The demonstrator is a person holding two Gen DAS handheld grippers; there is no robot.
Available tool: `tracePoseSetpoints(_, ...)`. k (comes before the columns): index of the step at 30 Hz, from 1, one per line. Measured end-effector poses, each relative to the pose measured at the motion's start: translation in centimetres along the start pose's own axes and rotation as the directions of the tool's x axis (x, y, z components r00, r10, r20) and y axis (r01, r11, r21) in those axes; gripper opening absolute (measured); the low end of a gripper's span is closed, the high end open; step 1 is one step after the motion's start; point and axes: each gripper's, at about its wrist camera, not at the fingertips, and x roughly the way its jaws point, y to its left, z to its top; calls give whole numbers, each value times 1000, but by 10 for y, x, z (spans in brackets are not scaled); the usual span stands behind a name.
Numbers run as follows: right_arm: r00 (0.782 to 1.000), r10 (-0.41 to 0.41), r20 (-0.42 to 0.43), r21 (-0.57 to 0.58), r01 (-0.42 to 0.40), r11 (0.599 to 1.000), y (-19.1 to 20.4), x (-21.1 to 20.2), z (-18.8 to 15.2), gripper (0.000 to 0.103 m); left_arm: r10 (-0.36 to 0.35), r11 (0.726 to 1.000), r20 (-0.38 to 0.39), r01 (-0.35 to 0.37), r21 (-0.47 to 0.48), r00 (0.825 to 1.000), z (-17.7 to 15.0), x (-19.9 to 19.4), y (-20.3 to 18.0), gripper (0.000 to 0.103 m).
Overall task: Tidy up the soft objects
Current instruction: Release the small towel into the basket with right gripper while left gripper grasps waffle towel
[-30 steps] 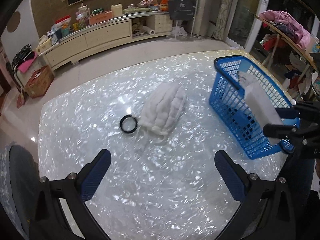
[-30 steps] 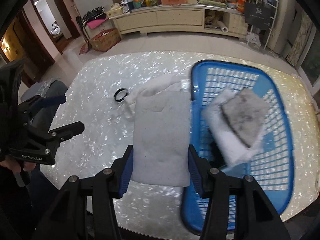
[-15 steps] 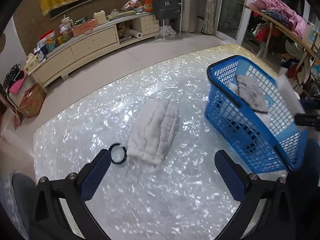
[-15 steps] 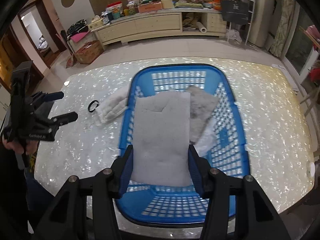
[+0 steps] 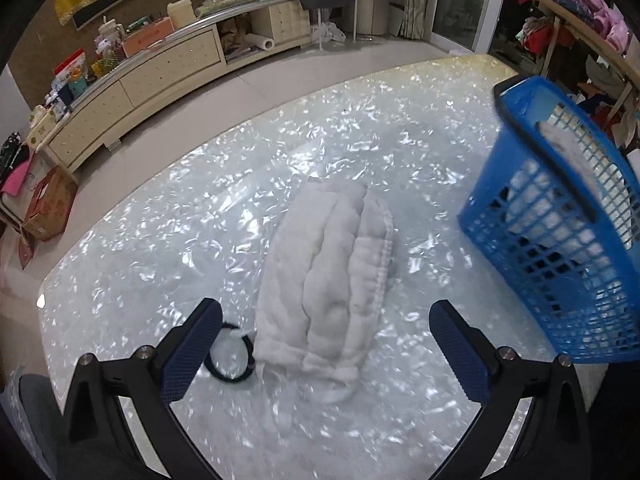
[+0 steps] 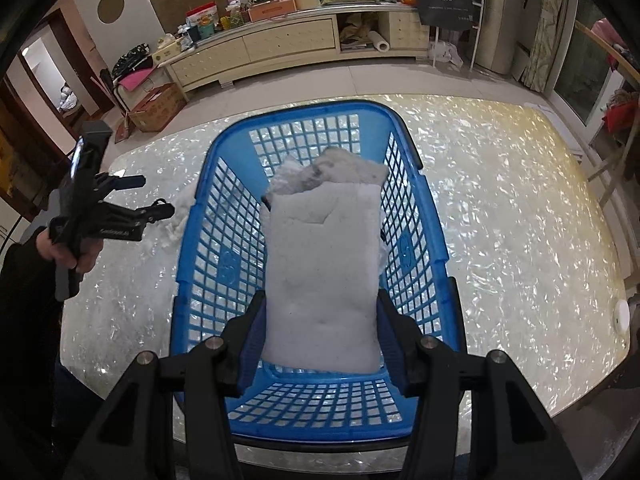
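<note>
My right gripper is shut on a folded pale grey cloth and holds it over the inside of the blue basket. A grey cloth and white ones lie in the basket's far end. My left gripper is open and empty just above the near end of a folded white quilted cloth on the table. The basket shows at the right of the left wrist view. The left gripper also shows in the right wrist view.
A black ring lies on the shiny white table beside the left fingertip. A long sideboard with clutter stands across the floor. A small white disc sits near the table's right edge.
My left gripper has moved forward and down to the white quilted cloth. My right gripper has carried the grey cloth from beside the basket to over its middle and lower.
</note>
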Motion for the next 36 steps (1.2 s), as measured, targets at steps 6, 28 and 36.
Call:
tracePoseSetpoints(6, 1000, -7, -11, 11, 7, 1000, -1, 4, 4, 49, -5, 1000, -29, 6, 30, 1000, 8, 35, 8, 103)
tracePoseSetpoints(28, 999, -17, -34, -41, 16, 999, 18, 43, 47, 52, -129, 990, -45, 131, 50, 991, 18, 65, 5, 27)
tracePoseSetpoints(36, 991, -84, -105, -60, 78, 995, 22, 71, 48, 53, -128, 992, 20, 127, 26, 992, 9, 23, 0, 26)
